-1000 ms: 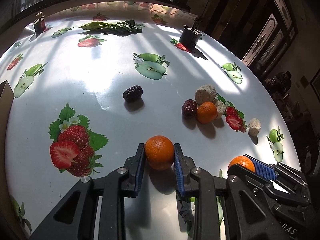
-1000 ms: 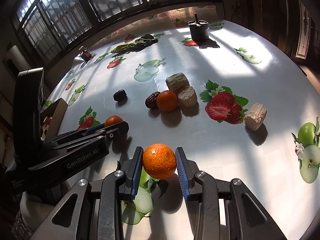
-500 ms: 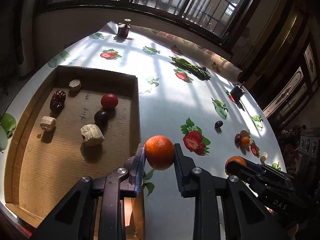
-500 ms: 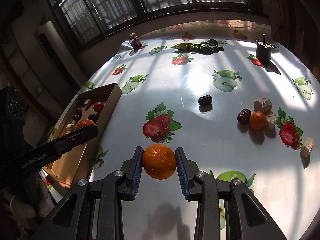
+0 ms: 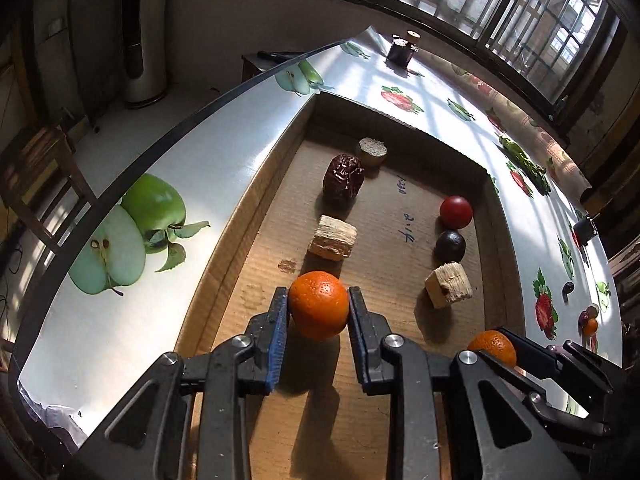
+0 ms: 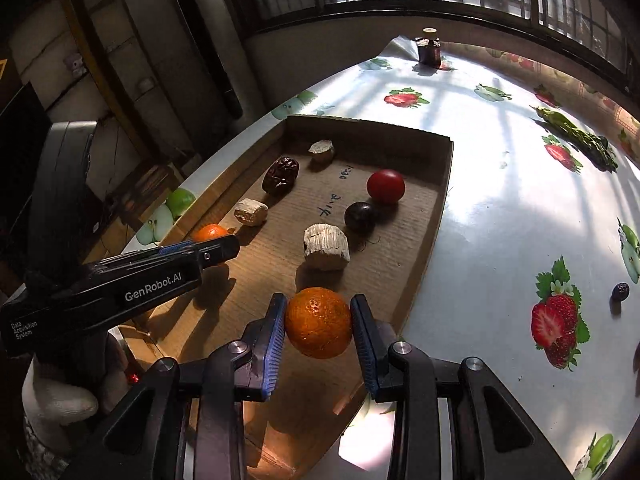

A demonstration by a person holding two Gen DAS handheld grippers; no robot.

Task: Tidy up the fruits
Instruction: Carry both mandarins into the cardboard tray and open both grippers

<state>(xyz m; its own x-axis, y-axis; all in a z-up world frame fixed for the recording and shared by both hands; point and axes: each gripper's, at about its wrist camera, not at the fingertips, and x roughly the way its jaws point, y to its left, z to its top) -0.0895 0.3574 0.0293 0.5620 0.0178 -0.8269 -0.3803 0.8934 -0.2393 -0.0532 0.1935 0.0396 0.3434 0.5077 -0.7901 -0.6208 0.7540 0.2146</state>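
My left gripper (image 5: 319,307) is shut on an orange tangerine (image 5: 319,305) and hangs over the near left part of a shallow cardboard tray (image 5: 256,208). My right gripper (image 6: 319,322) is shut on a second tangerine (image 6: 319,322) above the tray's near right part (image 6: 436,216). In the tray lie a wrinkled red date (image 5: 343,180), a red round fruit (image 5: 455,211), a dark round fruit (image 5: 450,246) and several pale chunks (image 5: 333,237). The right gripper with its tangerine (image 5: 493,348) shows low right in the left wrist view. In the right wrist view the left gripper (image 6: 208,249) reaches in from the left.
The tray sits at the left end of a white table (image 6: 500,208) printed with fruit pictures. A dark date (image 6: 620,291) lies on the cloth to the right, and more fruit (image 5: 589,325) further off. A small dark jar (image 6: 429,46) stands at the far edge. A gloved hand (image 6: 56,400) holds the left gripper.
Both grippers have swung left from the open table to above the cardboard tray, each still holding its tangerine. The loose fruit pile now lies far off to the right.
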